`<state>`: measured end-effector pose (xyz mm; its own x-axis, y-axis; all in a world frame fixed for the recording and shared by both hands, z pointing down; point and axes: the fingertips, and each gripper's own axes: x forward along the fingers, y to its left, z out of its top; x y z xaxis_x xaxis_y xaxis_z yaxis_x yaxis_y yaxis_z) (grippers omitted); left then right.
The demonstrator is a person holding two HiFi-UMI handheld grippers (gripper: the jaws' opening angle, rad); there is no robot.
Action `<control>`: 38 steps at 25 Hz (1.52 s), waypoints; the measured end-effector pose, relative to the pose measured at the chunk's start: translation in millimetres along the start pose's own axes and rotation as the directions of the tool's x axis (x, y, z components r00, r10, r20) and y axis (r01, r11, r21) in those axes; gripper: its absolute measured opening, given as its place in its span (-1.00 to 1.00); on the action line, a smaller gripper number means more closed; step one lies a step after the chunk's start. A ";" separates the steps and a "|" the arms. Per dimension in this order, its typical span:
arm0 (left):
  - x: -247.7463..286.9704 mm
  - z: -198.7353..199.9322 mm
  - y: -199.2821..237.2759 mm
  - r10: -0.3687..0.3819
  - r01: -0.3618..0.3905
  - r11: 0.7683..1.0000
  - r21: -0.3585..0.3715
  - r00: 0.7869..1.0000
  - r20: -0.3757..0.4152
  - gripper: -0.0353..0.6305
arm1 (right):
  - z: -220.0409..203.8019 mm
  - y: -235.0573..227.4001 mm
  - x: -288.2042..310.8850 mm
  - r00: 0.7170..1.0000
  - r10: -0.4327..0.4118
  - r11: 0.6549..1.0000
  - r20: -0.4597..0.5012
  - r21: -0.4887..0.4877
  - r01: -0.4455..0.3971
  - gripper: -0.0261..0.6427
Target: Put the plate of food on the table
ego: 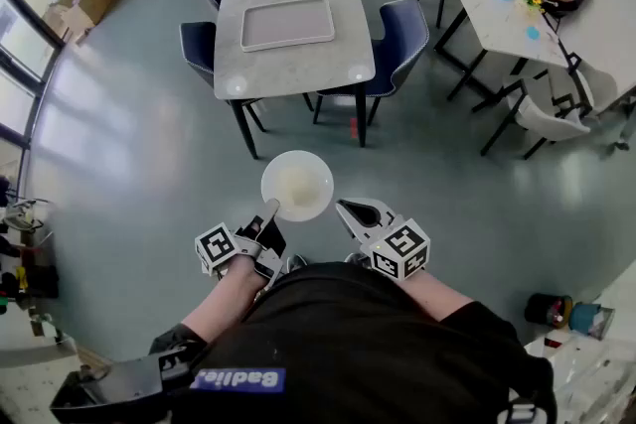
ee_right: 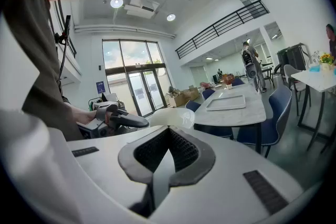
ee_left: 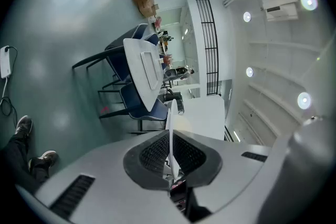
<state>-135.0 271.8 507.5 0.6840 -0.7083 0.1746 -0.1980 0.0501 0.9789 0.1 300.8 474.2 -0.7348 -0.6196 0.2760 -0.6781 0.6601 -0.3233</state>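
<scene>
Head view: white plate [ego: 297,185] is in the air above the floor. Left gripper [ego: 270,211] is clamped on its rim at the plate's 7 o'clock. Contents are pale, can't identify them. Right gripper [ego: 350,210] sits just beside the plate at 4 o'clock, not touching. Marble table [ego: 295,65] lies at 12 o'clock from the plate, well apart. Its long axis runs 12–6, near short end faces the person, tray [ego: 287,23] mid-top.

Left gripper view: jaws pinch the plate [ee_left: 170,115], seen edge-on. Table [ee_left: 135,57] is up at 11 o'clock.

Right gripper view: jaws together, nothing between. Plate [ee_right: 173,117] is just past the tips at 12 o'clock, table [ee_right: 236,111] at 2 o'clock.

Likely next: left arm carries the plate straight ahead to the near end, short of the tray.
</scene>
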 end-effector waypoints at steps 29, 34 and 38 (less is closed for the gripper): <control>9.1 -23.4 -9.8 -0.002 0.002 1.000 0.002 1.000 0.020 -0.84 | 1.0 -15.8 -29.5 1.000 0.007 1.000 0.025 0.017 -0.007 -0.89; 17.8 -29.1 -12.3 -0.004 0.005 1.000 -0.004 0.999 0.043 -0.84 | -1.3 -25.6 -35.0 0.999 0.028 0.999 0.017 0.014 -0.029 -0.89; 24.9 -36.2 -9.9 -0.003 0.003 1.000 -0.008 0.998 0.062 -0.84 | -7.4 -38.3 -42.2 0.999 0.034 0.999 0.012 0.028 -0.034 -0.89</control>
<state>-90.6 279.2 506.1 0.6397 -0.7506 0.1652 -0.1902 0.0536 0.9803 57.0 304.8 481.6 -0.7570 -0.6020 0.2541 -0.6518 0.6687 -0.3577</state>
